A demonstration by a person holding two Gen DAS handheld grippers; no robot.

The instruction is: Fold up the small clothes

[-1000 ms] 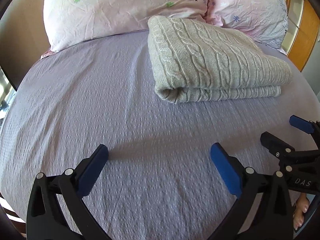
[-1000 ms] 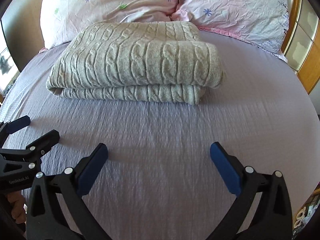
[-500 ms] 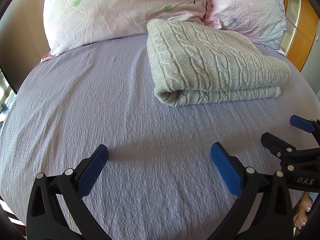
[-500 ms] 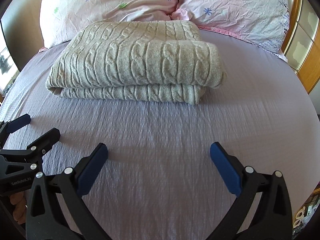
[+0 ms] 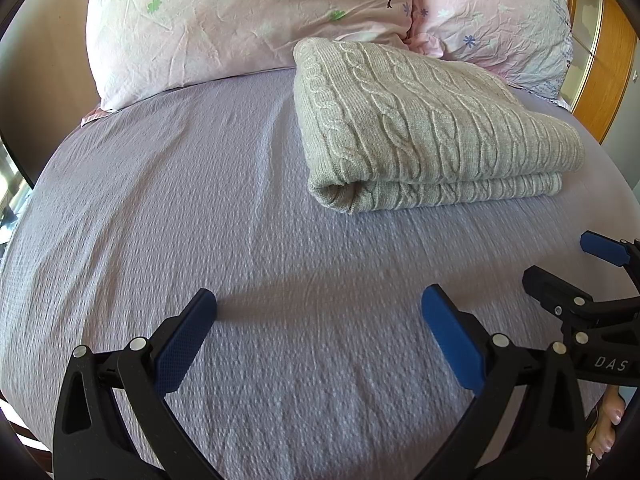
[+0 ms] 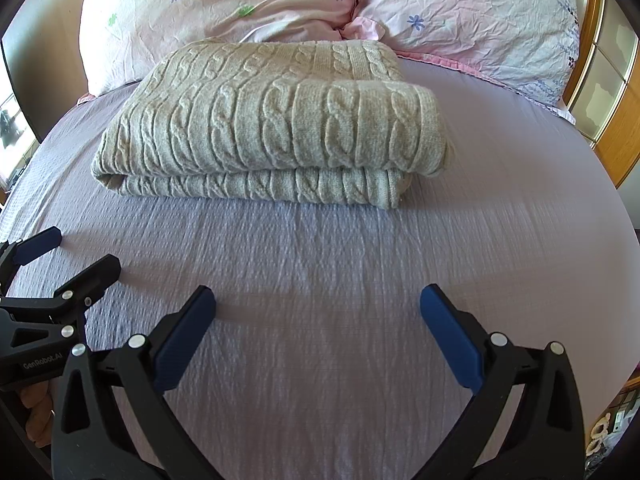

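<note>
lilac bedsheet [image 5: 224, 216] is carrying one folded cable-knit sweater [image 6: 276, 128], lying against two pink pillows [image 5: 240, 20]. since a second ago you are drifting both tools slightly nearer the sweater, nothing else shifting; folding is looking finished. left gripper [image 5: 318, 324] and right gripper [image 6: 318, 322] are standing apart, gripping nothing, well short of the sweater.

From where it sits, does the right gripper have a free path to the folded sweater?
Probably yes. The right gripper has its jaws open, and only bare bedsheet lies between it and the sweater straight ahead.
</note>
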